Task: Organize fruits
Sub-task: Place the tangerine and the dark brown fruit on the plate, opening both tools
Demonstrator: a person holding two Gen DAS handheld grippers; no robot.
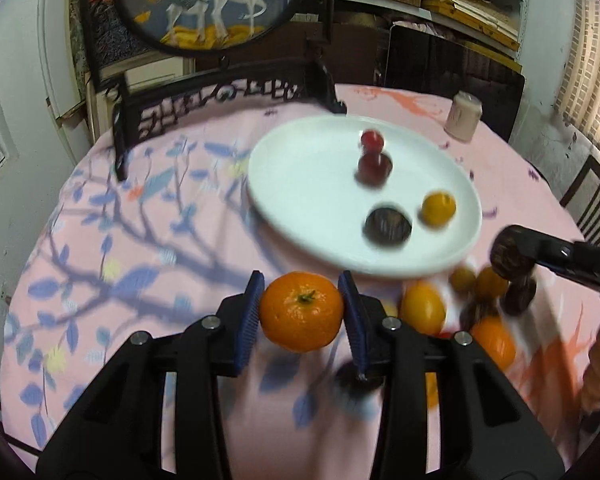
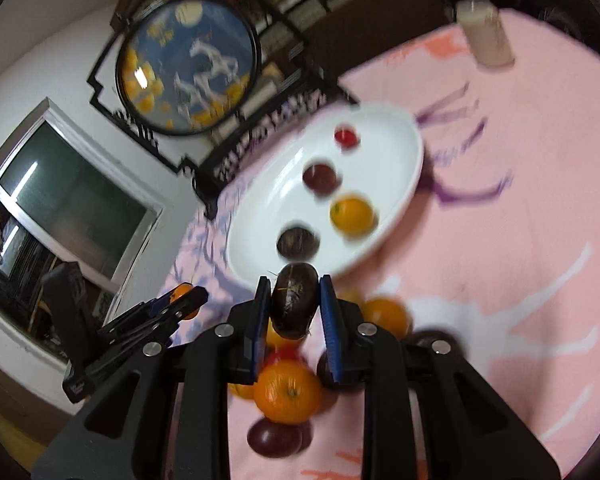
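Your left gripper (image 1: 302, 310) has its jaws clamped on one orange (image 1: 301, 311), just short of the white plate (image 1: 300, 184). Your right gripper (image 2: 294, 306) is clamped on one dark fruit (image 2: 293, 306) at the plate's near rim. Four fruits sit on that plate: two red, one yellow, one dark.

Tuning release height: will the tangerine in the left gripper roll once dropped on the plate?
Probably. The tangerine is round and the white plate looks smooth and shallow, so it may drift. Its flattish shape could settle it if lowered stem-up. The left gripper pads hold it undented, suggesting firmness.
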